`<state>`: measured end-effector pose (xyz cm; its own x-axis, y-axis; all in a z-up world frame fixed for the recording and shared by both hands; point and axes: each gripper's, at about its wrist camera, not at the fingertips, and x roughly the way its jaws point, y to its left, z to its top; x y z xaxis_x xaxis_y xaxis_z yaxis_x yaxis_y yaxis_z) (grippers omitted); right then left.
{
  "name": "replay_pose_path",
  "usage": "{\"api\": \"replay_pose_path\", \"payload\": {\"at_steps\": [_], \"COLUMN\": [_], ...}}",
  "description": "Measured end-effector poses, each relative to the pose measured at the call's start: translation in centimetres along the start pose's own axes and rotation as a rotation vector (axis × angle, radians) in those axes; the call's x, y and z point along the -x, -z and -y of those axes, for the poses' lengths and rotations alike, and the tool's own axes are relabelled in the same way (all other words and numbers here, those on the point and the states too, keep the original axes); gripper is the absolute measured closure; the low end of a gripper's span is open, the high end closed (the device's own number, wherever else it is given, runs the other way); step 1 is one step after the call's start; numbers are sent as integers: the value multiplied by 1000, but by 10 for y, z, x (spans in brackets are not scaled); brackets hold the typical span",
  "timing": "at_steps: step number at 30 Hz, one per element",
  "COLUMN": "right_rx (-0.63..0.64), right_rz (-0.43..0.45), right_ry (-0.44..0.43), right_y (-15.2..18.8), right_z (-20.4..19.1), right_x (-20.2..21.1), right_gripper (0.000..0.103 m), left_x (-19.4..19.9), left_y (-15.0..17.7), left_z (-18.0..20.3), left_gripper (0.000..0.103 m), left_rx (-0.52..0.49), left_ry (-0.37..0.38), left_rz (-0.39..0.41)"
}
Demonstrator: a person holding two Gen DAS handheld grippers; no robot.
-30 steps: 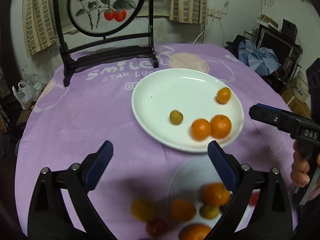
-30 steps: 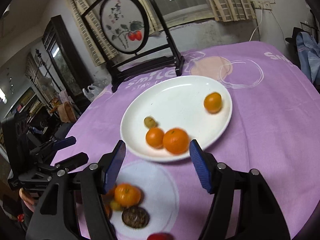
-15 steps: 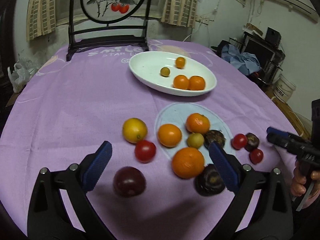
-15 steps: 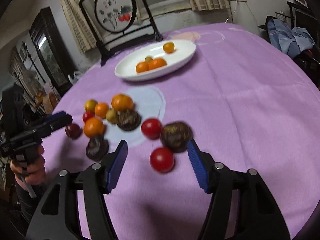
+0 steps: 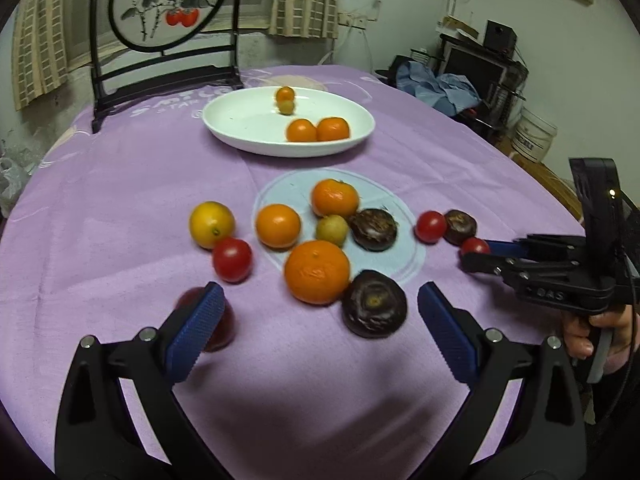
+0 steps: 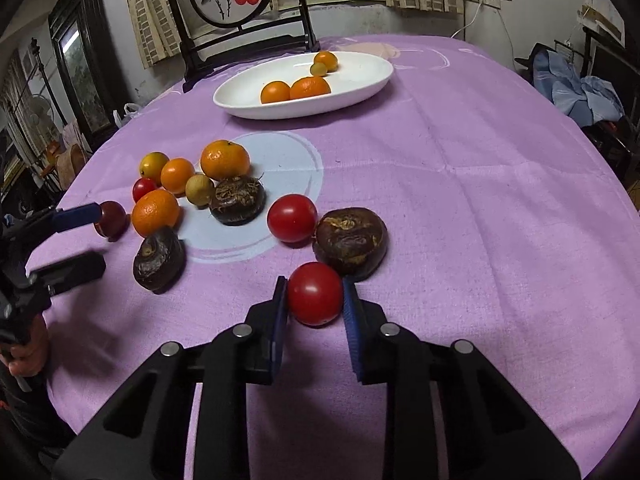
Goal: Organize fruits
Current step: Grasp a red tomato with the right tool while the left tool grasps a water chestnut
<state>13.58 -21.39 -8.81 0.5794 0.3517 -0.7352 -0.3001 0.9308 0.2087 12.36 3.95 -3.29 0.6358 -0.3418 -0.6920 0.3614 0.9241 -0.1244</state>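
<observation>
On the near side of the purple tabletop (image 6: 460, 200), the right gripper (image 6: 315, 300) has just been closing, and its blue fingers (image 6: 280, 304) now press both sides of a red tomato (image 6: 315, 294) that sits on the cloth. Touching that tomato at its far right is a dark brown fruit (image 6: 351, 242), and a second tomato (image 6: 292, 218) lies just beyond, against the brown fruit's left side, so the held tomato is hemmed in on its far side.

Further left, a loose cluster crowds a pale blue circle printed on the cloth: a big orange (image 5: 317, 272), a dark fruit (image 5: 374, 304) beside it, another dark fruit (image 5: 374, 229), two more oranges (image 5: 278, 226), a small green-yellow fruit (image 5: 332, 230), a yellow fruit (image 5: 211, 224) and a tomato (image 5: 232, 259).

The left gripper (image 5: 320, 320) hangs over the near edge of this cluster with its fingers wide apart and nothing between them; a dark red fruit (image 5: 218, 330) is partly hidden behind its left finger.

At the far side, the white plate (image 5: 240, 128) holds four fruits (two oranges side by side, a smaller orange and a small green one). Behind it stands a black-framed round screen (image 5: 168, 4).
</observation>
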Motion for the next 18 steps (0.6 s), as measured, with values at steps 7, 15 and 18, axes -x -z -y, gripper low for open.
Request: {"api": "replay_pose_path", "payload": {"at_steps": [7,15,18], "right_rx": [-12,-24,-26], "right_rz": [51,60,66], "right_ry": [-64,-98,-103], "right_y": [0,-2,-1], "right_z": [4,5,4], "right_x": [9,10,11], "right_gripper": [76,76,76], "left_x": [-7,-22,-29], "left_y": [8,11,11], "left_z": [18,27,28], "left_gripper": [12,38,48], "left_rx": [-69,-97,-94], "left_ry": [66,92,95], "left_rz": [-48,-120,-150]}}
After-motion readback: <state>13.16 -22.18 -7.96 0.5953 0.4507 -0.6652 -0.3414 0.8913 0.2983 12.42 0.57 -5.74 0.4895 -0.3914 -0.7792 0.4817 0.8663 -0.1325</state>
